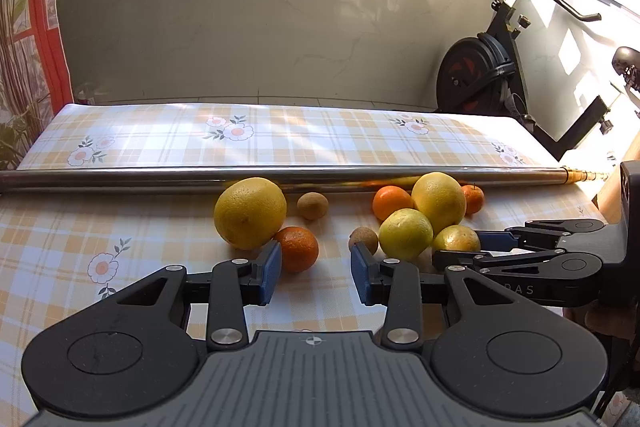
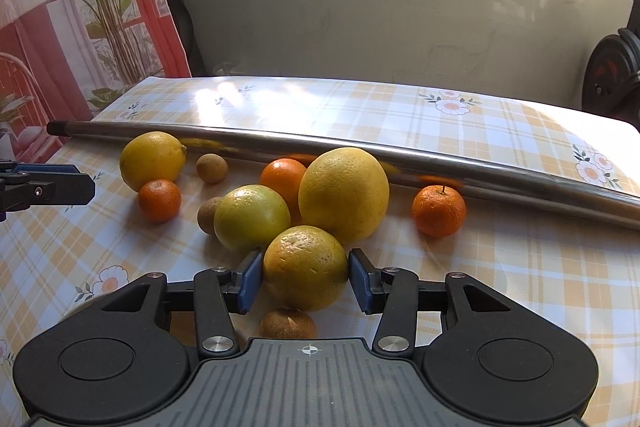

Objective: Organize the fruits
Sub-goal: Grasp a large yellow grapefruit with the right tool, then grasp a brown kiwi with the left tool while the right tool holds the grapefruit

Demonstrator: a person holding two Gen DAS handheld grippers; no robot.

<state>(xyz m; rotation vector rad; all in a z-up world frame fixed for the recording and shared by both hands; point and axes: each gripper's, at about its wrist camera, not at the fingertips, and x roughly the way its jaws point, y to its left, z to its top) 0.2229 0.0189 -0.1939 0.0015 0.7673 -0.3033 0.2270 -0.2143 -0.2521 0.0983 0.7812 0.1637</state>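
Right claw (image 2: 306, 265) astride a yellowish citrus (image 2: 304, 277), grip unclear; left claw (image 1: 316, 261) released, empty, near a mandarin (image 1: 298, 247)

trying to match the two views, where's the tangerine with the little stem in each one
Left wrist view: the stemmed tangerine sits right of centre, half hidden behind the big yellow citrus, below the metal pole.
Right wrist view: it stands alone at centre right, just below the pole.
Shared landmark: the metal pole across the table.
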